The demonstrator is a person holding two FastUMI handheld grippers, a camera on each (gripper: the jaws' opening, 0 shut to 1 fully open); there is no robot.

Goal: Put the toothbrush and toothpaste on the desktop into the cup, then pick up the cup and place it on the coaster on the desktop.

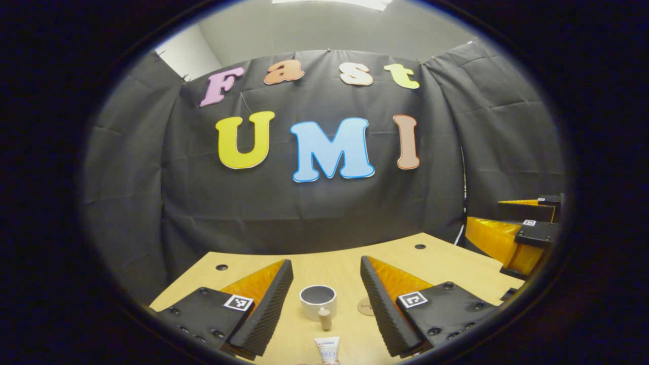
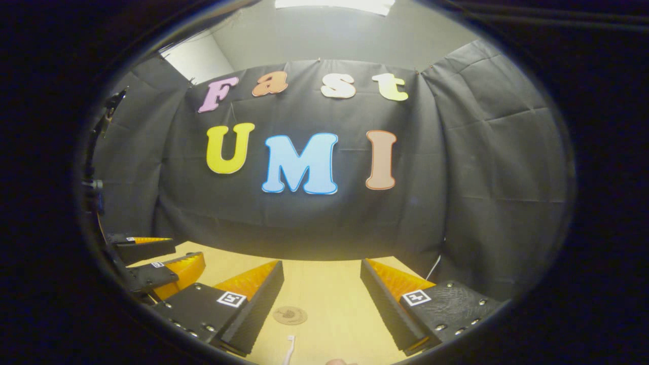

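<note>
Left claw (image 1: 326, 284) spread, level above cup (image 1: 318, 301), right claw (image 2: 322, 289) spread over coaster (image 2: 289, 315)

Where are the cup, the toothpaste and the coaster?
cup (image 1: 318, 305): left gripper view, on its white side wall.
toothpaste (image 1: 327, 350): left gripper view, on the tube's body.
coaster (image 2: 289, 315): right gripper view, on its round top face.

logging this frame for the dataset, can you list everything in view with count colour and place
cup: 1, white, on the desktop between the left gripper's fingers
toothpaste: 1, white tube with a beige cap, in front of the cup, cap toward it
toothbrush: 1, white, bottom edge of the right gripper view
coaster: 1, round, tan, beyond the toothbrush
desktop: 1, light wood, against the black cloth wall
left gripper: 1, black and orange, open, empty
right gripper: 1, black and orange, open, empty
</note>
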